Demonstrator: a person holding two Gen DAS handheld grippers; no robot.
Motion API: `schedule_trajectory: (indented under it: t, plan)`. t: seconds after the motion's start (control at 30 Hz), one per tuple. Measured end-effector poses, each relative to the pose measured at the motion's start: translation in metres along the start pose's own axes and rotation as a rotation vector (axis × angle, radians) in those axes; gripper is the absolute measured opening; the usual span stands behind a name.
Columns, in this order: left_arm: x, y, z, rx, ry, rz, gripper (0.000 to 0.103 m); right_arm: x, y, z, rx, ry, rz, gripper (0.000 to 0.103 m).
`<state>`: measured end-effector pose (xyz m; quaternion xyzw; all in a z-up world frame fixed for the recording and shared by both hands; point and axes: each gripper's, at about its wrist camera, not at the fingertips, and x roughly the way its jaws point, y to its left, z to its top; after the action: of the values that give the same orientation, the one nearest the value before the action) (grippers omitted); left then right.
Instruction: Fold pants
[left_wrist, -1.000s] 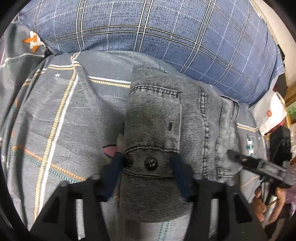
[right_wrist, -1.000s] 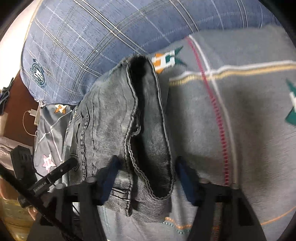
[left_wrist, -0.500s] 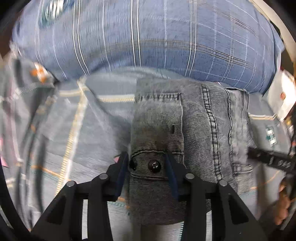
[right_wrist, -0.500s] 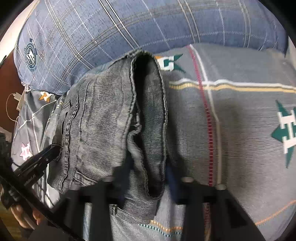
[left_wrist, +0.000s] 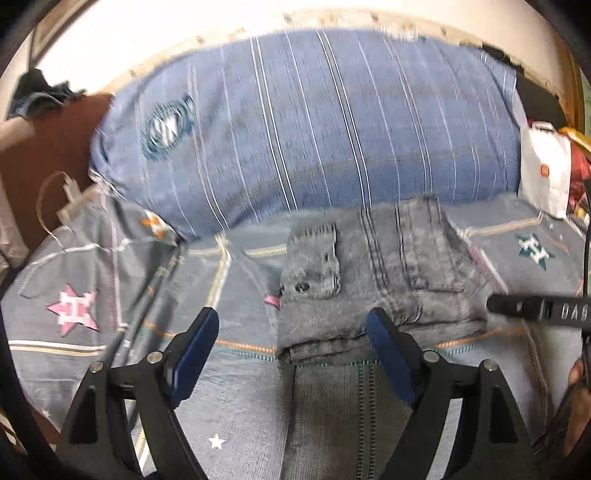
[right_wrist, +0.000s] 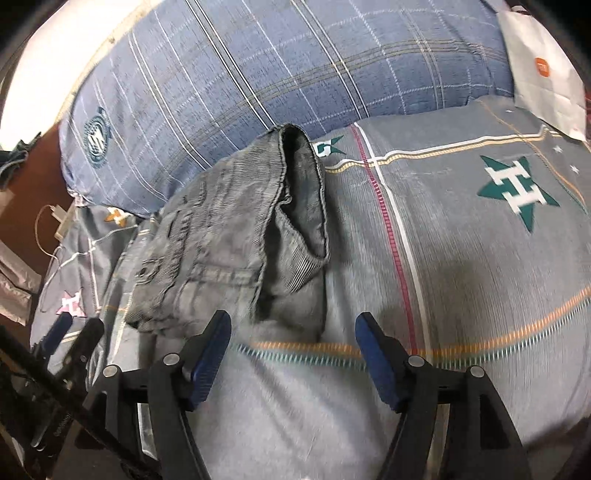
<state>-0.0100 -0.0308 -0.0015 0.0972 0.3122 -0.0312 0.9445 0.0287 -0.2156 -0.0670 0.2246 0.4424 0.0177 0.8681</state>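
The left gripper (left_wrist: 291, 354) stands spread, its jaws having just opened, with only the near edge of the folded pants (left_wrist: 369, 280) between its blue pads and nothing pinched. The right gripper (right_wrist: 291, 354) is likewise spread after opening, bare bedsheet (right_wrist: 461, 258) between its fingers and the pants lying just ahead of it. Both look released on purpose: the grey denim rests as a compact stack on the bed, its far edge against the blue plaid pillow (left_wrist: 314, 129), so the fold appears finished. A white paper bag (left_wrist: 546, 173) sits at the bed's far corner.
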Motion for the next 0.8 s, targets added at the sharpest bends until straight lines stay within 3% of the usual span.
schedule_trajectory:
  t: [0.13,0.33,0.5,0.8]
  plan:
    - [-0.016,0.009,-0.002,-0.052,-0.031,0.051,0.085,-0.021,0.016,-0.017,-0.027,-0.063,0.018,0.077]
    - [-0.009,0.024,-0.019,-0.172,0.102,0.019,0.085,-0.043,0.044,-0.039,-0.103,-0.147,0.036,0.081]
    - [-0.015,0.024,-0.015,-0.153,0.049,0.107,0.085,-0.054,0.067,-0.048,-0.217,-0.225,0.029,0.081]
    - [-0.033,0.028,-0.009,-0.178,0.019,0.133,0.085,-0.061,0.072,-0.049,-0.239,-0.257,0.039,0.081]
